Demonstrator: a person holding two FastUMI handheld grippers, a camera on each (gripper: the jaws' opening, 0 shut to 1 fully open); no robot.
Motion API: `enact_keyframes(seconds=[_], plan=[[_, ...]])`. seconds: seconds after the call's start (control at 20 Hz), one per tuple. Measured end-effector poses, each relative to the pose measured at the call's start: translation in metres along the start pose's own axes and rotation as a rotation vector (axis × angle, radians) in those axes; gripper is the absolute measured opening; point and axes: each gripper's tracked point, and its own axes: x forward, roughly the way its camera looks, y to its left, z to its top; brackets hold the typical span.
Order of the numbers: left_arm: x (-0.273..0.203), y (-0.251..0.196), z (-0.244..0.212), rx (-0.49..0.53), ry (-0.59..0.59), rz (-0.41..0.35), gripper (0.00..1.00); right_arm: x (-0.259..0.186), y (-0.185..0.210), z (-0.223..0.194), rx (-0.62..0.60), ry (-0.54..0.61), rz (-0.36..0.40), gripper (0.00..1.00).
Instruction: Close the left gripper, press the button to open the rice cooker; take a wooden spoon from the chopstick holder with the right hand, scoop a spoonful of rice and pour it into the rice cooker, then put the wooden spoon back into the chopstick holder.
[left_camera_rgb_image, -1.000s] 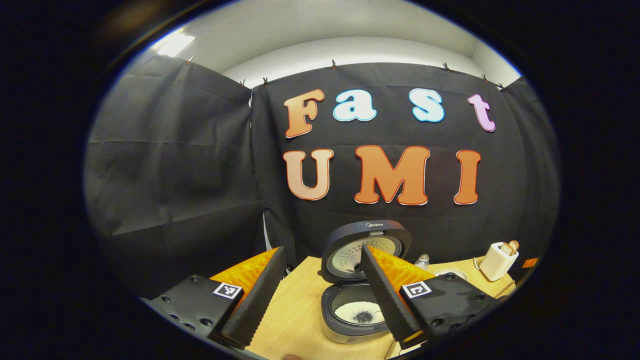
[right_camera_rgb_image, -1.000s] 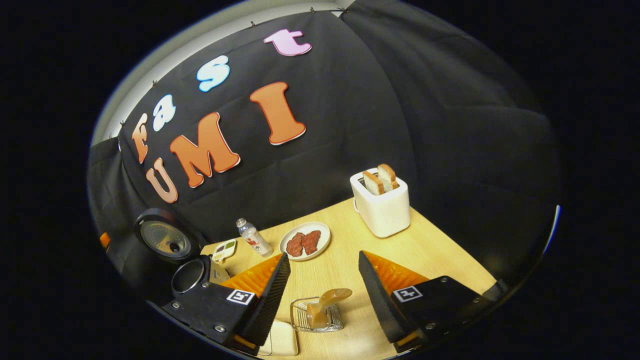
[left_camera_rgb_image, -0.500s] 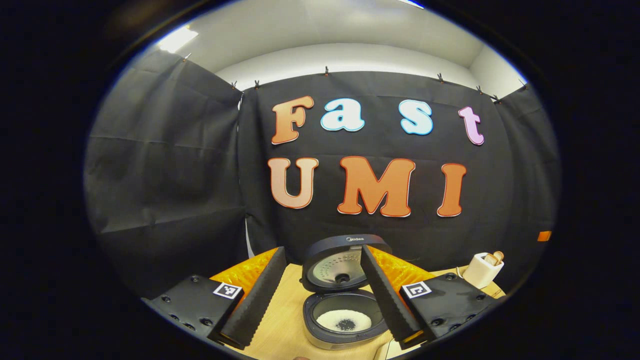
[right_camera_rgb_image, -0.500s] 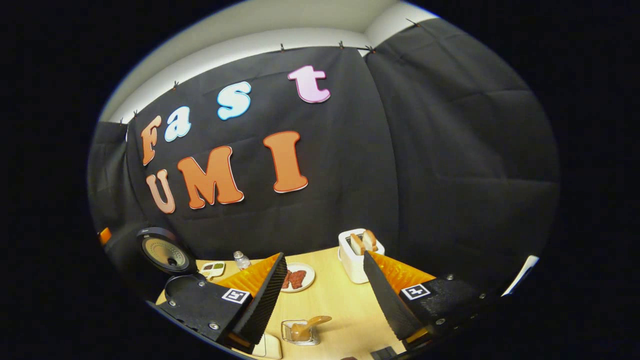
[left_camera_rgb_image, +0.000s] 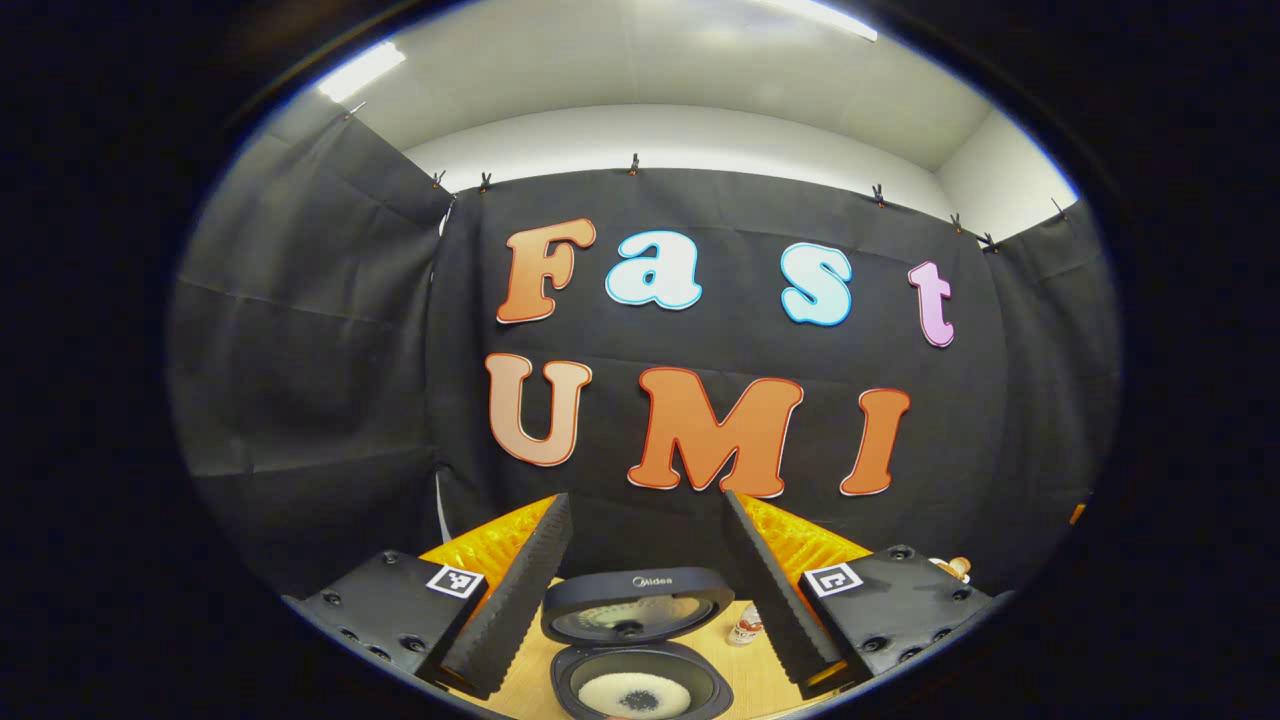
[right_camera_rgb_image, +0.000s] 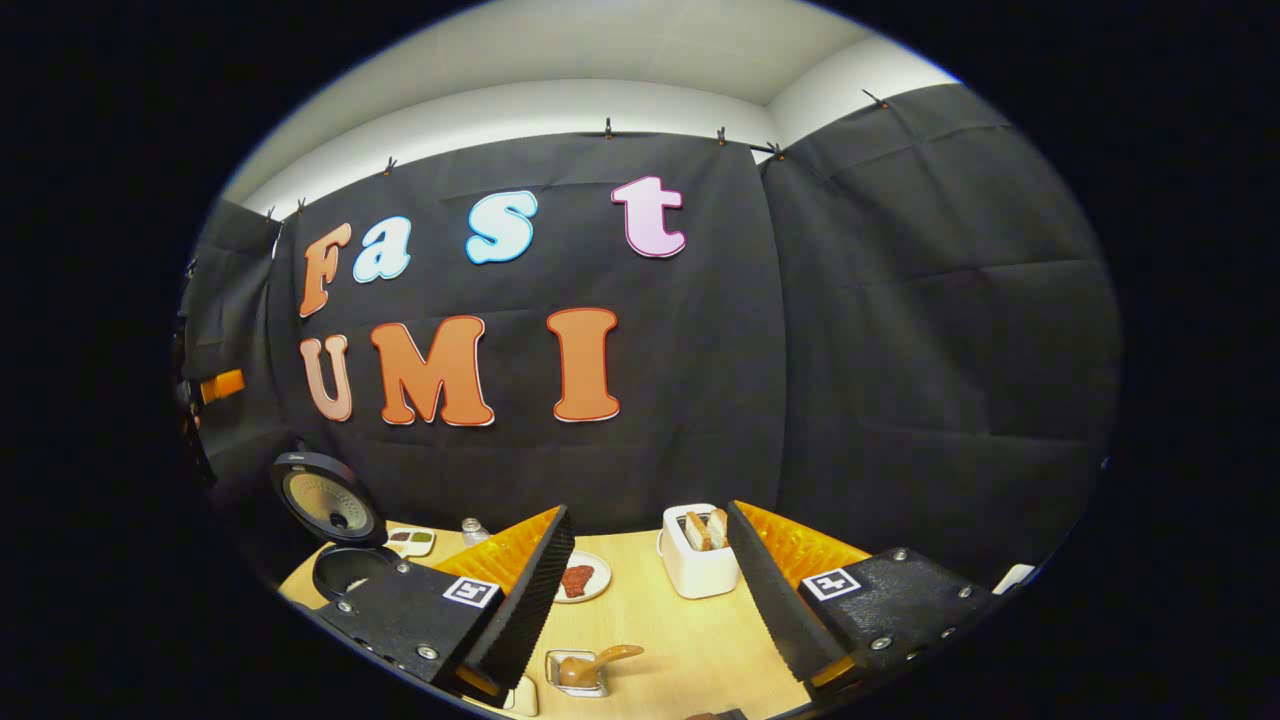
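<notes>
The rice cooker (left_camera_rgb_image: 637, 640) stands open at the bottom of the left gripper view, lid (left_camera_rgb_image: 637, 605) raised and white rice (left_camera_rgb_image: 630, 692) in its pot. My left gripper (left_camera_rgb_image: 646, 510) hangs open above and in front of it, holding nothing. In the right gripper view the open rice cooker (right_camera_rgb_image: 330, 505) stands far left. The wooden spoon (right_camera_rgb_image: 603, 657) leans in the wire chopstick holder (right_camera_rgb_image: 578, 672) on the table near the bottom. My right gripper (right_camera_rgb_image: 646, 512) is open and empty, raised above and behind the holder.
On the wooden table (right_camera_rgb_image: 660, 630) stand a white toaster (right_camera_rgb_image: 697, 552) with toast, a plate of meat (right_camera_rgb_image: 580, 578), a small bottle (right_camera_rgb_image: 473, 528) and a sauce dish (right_camera_rgb_image: 410, 541). A pale object (right_camera_rgb_image: 522, 697) lies at the bottom edge. Black cloth walls close the booth.
Both grippers have drawn back and tilted upward, so the table and its objects sit lower and smaller in both views. Both stay open and empty; the spoon rests in the holder.
</notes>
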Motion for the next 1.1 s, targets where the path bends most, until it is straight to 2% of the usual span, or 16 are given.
enact_keyframes(seconds=[0.25,0.55,0.6,0.75,0.8,1.05,1.1], plan=[[0.055,-0.009,-0.007,0.020,0.051,-0.026,0.98,-0.004,0.005,0.000,0.004,0.000,-0.005,0.95],[0.106,-0.008,-0.068,0.053,0.192,-0.049,0.98,-0.009,0.010,0.006,0.020,-0.009,0.000,0.95],[0.111,-0.006,-0.082,0.049,0.225,-0.048,1.00,-0.010,0.010,0.002,0.022,-0.002,-0.001,1.00],[0.119,0.004,-0.112,0.063,0.288,-0.037,0.99,-0.011,0.007,-0.001,0.018,0.006,-0.013,1.00],[0.120,0.005,-0.118,0.078,0.295,-0.040,0.99,-0.010,0.006,-0.003,0.010,0.011,-0.021,0.95],[0.117,0.001,-0.156,0.088,0.385,-0.069,0.98,-0.015,0.015,-0.008,0.012,0.029,-0.007,0.95],[0.116,0.003,-0.161,0.093,0.398,-0.066,0.99,-0.016,0.017,-0.009,0.012,0.029,-0.002,1.00]])
